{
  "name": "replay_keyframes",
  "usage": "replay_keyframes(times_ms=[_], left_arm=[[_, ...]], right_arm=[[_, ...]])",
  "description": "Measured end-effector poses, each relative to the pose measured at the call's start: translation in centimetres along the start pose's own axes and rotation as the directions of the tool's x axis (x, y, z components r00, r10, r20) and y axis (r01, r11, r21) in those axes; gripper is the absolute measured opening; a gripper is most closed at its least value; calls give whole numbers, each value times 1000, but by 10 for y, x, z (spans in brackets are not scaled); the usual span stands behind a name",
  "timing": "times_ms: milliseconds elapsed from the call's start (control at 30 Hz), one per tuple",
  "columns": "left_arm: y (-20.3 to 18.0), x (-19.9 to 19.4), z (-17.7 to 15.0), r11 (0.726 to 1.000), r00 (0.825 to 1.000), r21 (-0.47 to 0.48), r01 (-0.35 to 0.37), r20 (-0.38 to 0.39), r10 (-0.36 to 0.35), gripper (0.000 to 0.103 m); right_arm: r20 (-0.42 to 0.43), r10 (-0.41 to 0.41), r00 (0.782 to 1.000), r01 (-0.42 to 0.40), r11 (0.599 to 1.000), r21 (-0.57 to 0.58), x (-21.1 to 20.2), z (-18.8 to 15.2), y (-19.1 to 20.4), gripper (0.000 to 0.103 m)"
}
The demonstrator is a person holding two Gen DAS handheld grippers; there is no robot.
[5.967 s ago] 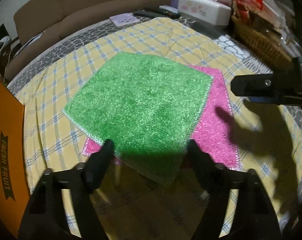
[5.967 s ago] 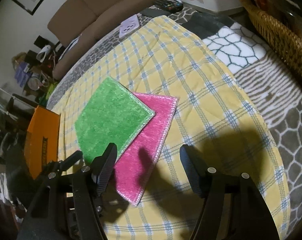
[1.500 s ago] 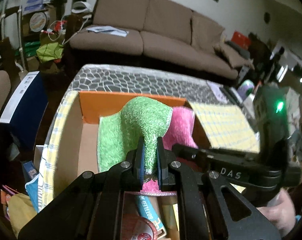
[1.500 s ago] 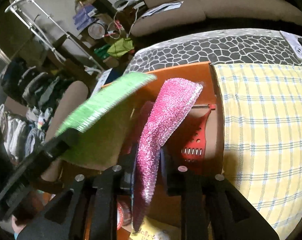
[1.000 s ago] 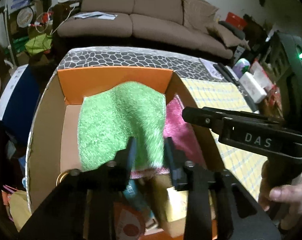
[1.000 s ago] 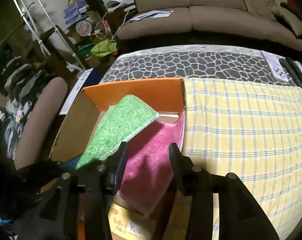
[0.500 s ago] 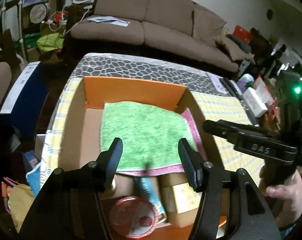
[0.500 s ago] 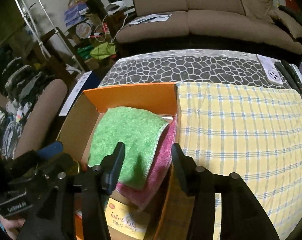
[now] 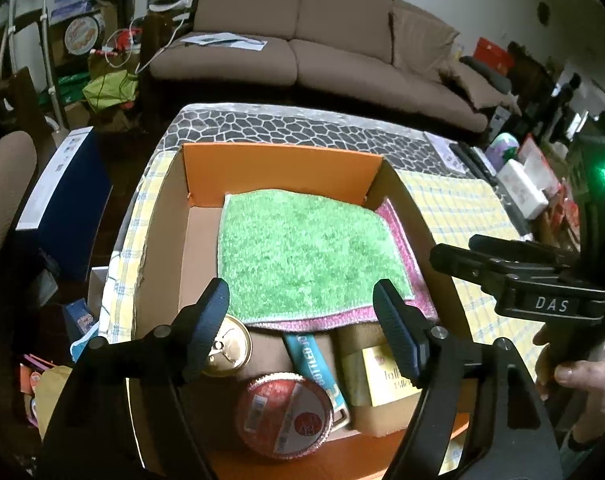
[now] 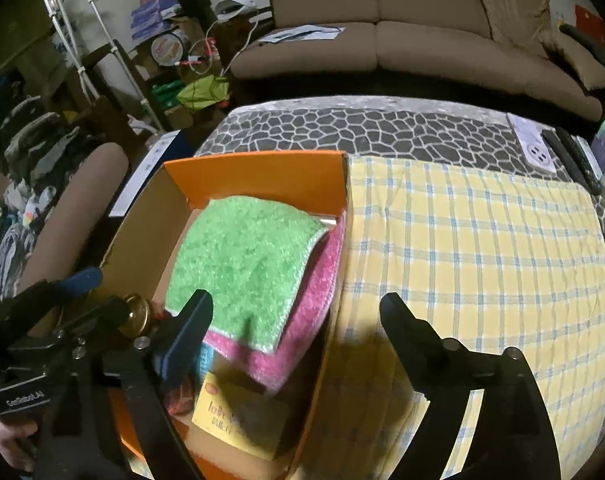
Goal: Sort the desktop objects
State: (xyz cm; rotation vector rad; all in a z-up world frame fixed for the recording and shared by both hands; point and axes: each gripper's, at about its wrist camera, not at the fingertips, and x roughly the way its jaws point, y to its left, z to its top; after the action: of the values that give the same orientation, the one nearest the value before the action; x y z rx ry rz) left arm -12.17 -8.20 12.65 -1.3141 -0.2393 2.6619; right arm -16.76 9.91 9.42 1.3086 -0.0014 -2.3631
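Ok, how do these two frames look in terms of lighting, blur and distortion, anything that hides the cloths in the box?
Left wrist view: strong fisheye bending, dark corners, dim warm light; the fuzzy green cloth over the pink cloth in the orange cardboard box is sharp. Right wrist view: same vignette; a soft shadow falls on the yellow checked tablecloth near the box wall, and the near box contents are slightly blurred.

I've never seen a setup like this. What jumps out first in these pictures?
The bright green cloth catches the eye first, lying flat on a pink cloth inside an orange cardboard box. Below the cloths the box holds a red-lidded tub and a yellow packet. Both black tools, left tool and right tool, hang open above it.
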Motion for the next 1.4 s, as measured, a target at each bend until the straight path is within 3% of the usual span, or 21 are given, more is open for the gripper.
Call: replay_keyframes(times_ms=[67,200,367,600,833,967,1267,1400], left_arm=[[-1,-1,-3,1000,1000,1,0,-1,0,87],[-1,-6,-8,1000,1000,-6,8,5,-8,96],[-1,-17,-15,1000,1000,-1,1,17,-1,103],[3,-33,-44,1000,999,-27,-12,30,12,103],[-10,-60,-85,1000,997,-13,-19,74,20,103],[-15,-70,-113,1000,997,-28,-11,81,13,103],[-20,-65,-158,994,988,-5,-113,109,113,103],[-17,-55,-168,993,987,-15,-118,105,119,103]], right_arm=[[-8,4,1000,-4,1000,6,-1,-3,-2,88],[0,-19,1000,19,1000,-17,-9,-11,1,103],[30,-40,999,41,998,-51,-18,-22,6,103],[51,-96,994,100,991,-88,-28,-41,11,103],[66,-83,994,84,996,-20,-44,-70,7,103],[89,-113,990,115,993,-12,-56,-90,10,103],[101,-140,985,134,989,68,-68,-142,1,103],[89,-158,983,151,985,79,-64,-163,-3,103]])
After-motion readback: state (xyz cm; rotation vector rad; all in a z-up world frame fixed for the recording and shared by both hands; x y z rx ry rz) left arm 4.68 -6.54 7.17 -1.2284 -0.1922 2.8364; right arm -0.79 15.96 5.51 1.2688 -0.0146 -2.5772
